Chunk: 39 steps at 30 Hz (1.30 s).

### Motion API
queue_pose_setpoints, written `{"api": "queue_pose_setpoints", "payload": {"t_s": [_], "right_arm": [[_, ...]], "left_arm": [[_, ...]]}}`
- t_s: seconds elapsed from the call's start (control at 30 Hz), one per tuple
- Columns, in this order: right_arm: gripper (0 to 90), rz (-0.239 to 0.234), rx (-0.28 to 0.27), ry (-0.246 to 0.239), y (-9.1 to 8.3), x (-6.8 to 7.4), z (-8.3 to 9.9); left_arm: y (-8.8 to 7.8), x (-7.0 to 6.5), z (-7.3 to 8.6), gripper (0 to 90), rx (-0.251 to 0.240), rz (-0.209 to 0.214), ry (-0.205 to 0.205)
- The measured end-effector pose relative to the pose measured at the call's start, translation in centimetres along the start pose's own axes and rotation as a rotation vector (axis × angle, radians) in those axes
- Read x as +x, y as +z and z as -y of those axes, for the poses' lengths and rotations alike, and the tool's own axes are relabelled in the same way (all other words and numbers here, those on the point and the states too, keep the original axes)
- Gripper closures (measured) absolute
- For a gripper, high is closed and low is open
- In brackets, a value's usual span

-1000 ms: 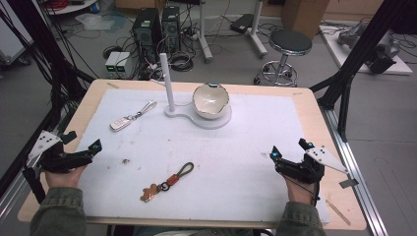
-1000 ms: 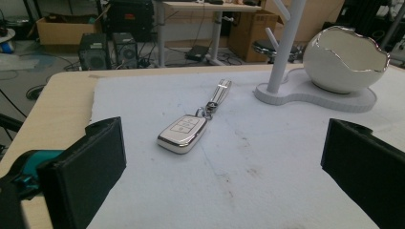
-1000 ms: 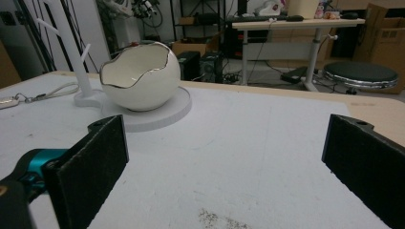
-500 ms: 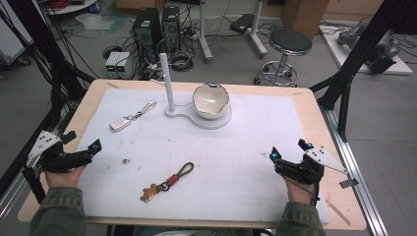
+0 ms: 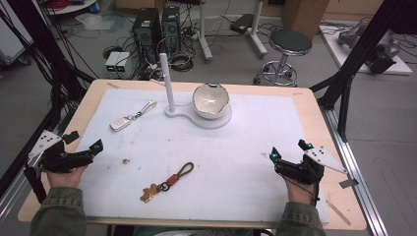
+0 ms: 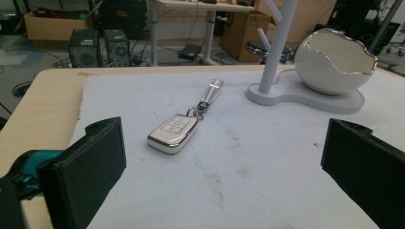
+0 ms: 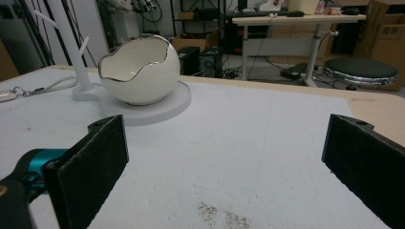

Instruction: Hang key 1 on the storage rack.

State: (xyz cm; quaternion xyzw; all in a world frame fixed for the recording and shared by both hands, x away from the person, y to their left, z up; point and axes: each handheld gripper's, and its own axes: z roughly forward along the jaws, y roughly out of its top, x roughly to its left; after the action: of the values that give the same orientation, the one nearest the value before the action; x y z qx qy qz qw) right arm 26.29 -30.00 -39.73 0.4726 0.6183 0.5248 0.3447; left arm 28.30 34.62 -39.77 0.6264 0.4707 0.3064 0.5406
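The glossy silver-white car key fob (image 6: 173,133) lies flat on the white felt-like mat (image 5: 255,142), its strap trailing off toward the slim white post (image 5: 167,83) — it sits straight ahead of the left hand-held gripper (image 5: 84,151), near but untouched. That gripper's jaws stand wide apart, with nothing between them. Farther on, a cracked-egg-shaped ceramic bowl (image 5: 210,100) with a silvery rim rests on the post's smooth rounded base. Nearer the front edge a braided brown keychain (image 5: 167,182) lies alone. The right hand-held gripper (image 5: 290,153) is also spread wide and empty, low by the tabletop's (image 5: 314,105) right side, well apart from everything. Broad bare mat lies between the two. Nothing has shifted since a second ago — both hands remain parked.
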Motion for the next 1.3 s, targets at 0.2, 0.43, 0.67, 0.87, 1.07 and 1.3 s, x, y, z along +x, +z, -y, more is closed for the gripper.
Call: {"api": "queue_pose_setpoints", "payload": {"t_s": [0.2, 0.43, 0.67, 0.87, 1.07, 1.3], "right_arm": [[0.6, -0.001, 0.003, -0.003, 0.0, 0.0, 0.0], [0.6, -0.005, 0.003, -0.001, 0.0, 0.0, 0.1], [0.7, -0.007, 0.003, -0.002, 0.0, 0.0, 0.1], [0.6, -0.004, 0.006, -0.004, 0.0, -0.1, 0.1], [0.7, -0.003, 0.010, -0.007, 0.0, -0.1, 0.1], [0.6, 0.000, 0.018, -0.010, 0.1, -0.1, 0.3]], "left_arm": [[0.1, -0.4, -0.2, 1.7, -0.009, 0.022, -0.011], [0.3, -1.2, -0.5, 1.7, -0.002, 0.058, -0.002], [0.6, -1.9, -0.7, 1.7, 0.004, 0.089, 0.011], [0.9, -2.5, -0.6, 1.7, 0.006, 0.116, 0.001], [1.2, -3.1, -0.6, 1.7, 0.018, 0.136, 0.015], [1.5, -3.6, -0.5, 1.7, 0.031, 0.157, 0.023]]}}
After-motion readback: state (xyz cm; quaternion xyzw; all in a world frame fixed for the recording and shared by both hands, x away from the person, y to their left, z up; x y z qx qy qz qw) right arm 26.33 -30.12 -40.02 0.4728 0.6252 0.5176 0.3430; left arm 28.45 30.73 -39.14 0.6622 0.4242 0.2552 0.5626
